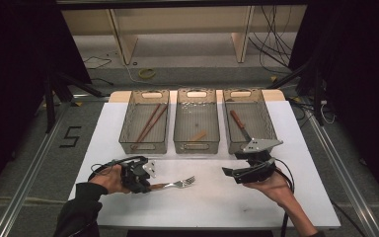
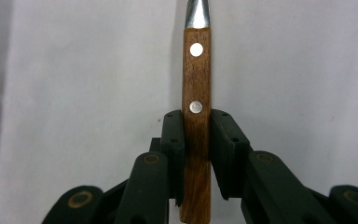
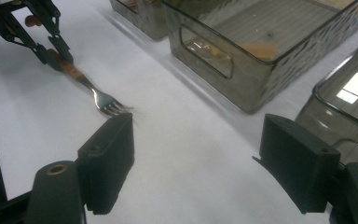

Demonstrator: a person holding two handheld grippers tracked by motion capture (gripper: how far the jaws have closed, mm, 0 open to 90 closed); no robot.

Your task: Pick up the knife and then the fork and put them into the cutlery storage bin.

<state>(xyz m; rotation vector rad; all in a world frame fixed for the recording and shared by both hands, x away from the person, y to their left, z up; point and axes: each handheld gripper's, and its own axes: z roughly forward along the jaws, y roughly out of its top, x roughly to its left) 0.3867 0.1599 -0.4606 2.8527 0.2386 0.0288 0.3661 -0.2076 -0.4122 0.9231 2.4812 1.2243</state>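
Note:
A fork (image 1: 179, 183) with a wooden handle lies on the white table (image 1: 207, 202), tines pointing right. My left gripper (image 1: 148, 184) is shut on the handle's end. In the left gripper view the riveted handle (image 2: 196, 70) runs up between the closed jaws of the gripper (image 2: 196, 123). My right gripper (image 1: 232, 172) is held at the front right of the table, open, with nothing in it. In the right gripper view its open jaws (image 3: 198, 140) face the fork's tines (image 3: 106, 103), and the left gripper (image 3: 51, 46) shows beyond.
Three smoky plastic bins stand side by side at the back. The left bin (image 1: 128, 131) holds chopsticks (image 1: 149, 124), the middle bin (image 1: 177, 129) a small wooden piece (image 1: 197, 135), the right bin (image 1: 270, 126) a wooden-handled knife (image 1: 238, 122). The table's front edge is close to both hands.

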